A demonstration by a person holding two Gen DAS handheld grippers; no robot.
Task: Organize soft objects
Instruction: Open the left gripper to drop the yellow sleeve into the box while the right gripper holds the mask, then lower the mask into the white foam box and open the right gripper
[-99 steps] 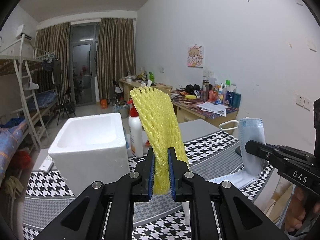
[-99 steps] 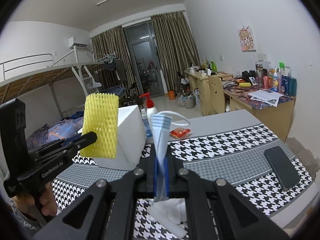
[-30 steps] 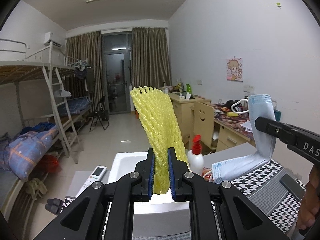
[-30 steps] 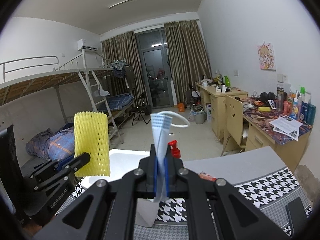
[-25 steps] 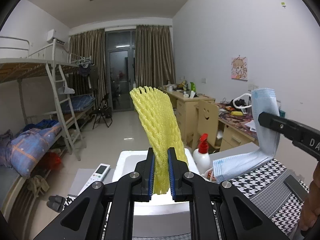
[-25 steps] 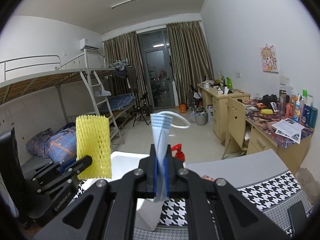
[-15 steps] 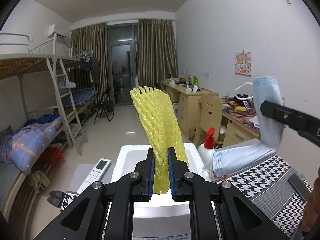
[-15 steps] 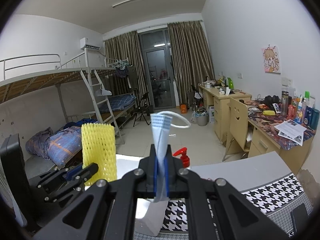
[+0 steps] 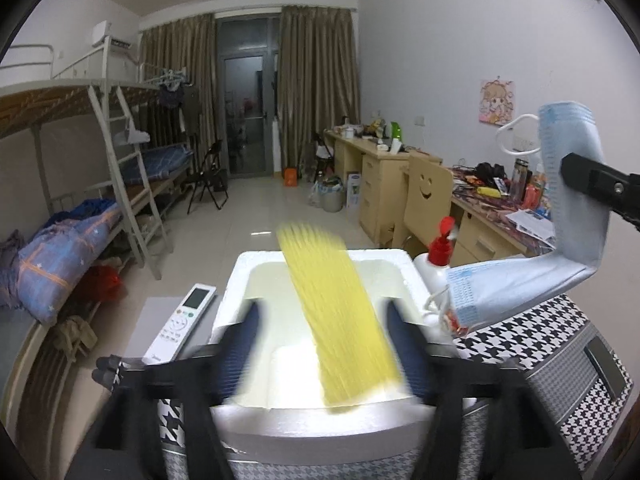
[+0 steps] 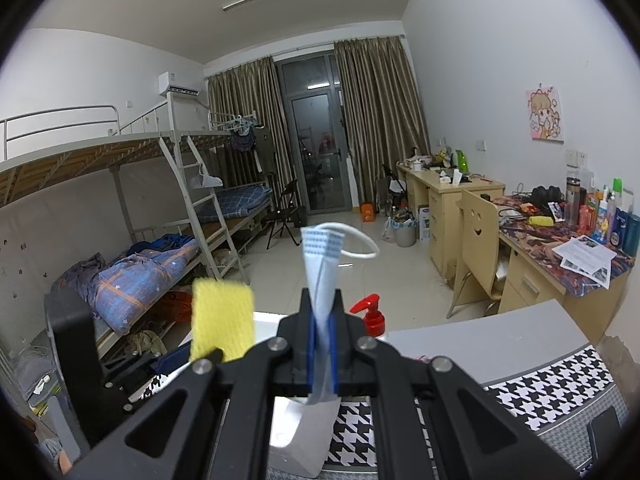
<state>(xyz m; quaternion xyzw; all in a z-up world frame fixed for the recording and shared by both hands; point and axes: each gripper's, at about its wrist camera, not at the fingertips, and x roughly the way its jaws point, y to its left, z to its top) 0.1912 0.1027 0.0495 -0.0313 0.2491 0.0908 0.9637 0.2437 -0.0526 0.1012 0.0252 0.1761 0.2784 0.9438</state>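
Left hand-held gripper (image 9: 320,344) jaws have just been opening; they stand spread, and the limp yellow foam net sleeve (image 9: 340,320) between them hangs free over the white polystyrene box (image 9: 320,412). Right hand-held gripper (image 10: 321,354) pinches the floppy pale-blue pleated face mask (image 10: 322,276) mid-fold; I judge both featherlight.

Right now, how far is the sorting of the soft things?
Done: nothing lies settled yet. In hand: the left gripper has just opened, and the yellow foam net drops over the white foam box. Left: the right gripper holds the face mask.

yellow foam net (image 9: 340,320) motion-blurred — left gripper (image 9: 324,344) fingers smeared, phone (image 9: 606,364) edge-distorted
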